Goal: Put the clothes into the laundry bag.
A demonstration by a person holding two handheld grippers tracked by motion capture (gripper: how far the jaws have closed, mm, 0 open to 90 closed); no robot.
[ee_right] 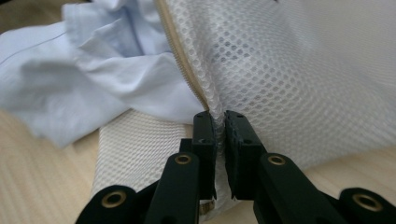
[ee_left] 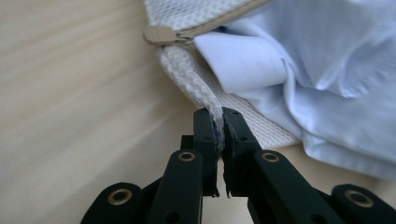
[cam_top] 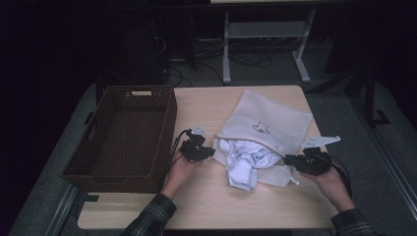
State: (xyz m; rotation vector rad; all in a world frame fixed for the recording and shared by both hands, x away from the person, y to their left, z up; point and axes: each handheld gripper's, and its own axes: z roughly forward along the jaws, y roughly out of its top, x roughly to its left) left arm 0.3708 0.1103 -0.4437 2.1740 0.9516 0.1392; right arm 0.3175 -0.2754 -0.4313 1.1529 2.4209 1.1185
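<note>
Both claws, left (ee_left: 218, 122) and right (ee_right: 219, 122), are clamping the mesh bag (cam_top: 268, 122) mouth mid-table, right of the basket (cam_top: 162, 129). I am judging the thin mesh may slip out if the shirt (cam_top: 246, 160) drags.

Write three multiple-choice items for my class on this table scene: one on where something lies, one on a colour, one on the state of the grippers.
1. Where is the wicker basket?
A. left of the mesh laundry bag
B. right of it
C. on top of it

2. What colour is the shirt spilling from the bag?
A. red
B. pale blue
C. black

3. How do the left gripper and right gripper stand?
A. both wide open
B. one open, one shut
C. both shut on the bag

Answers:
1 A, the high view shows it at the table's left edge.
2 B, both gripper views show pale blue cloth.
3 C, each gripper's fingers pinch mesh fabric.
</note>
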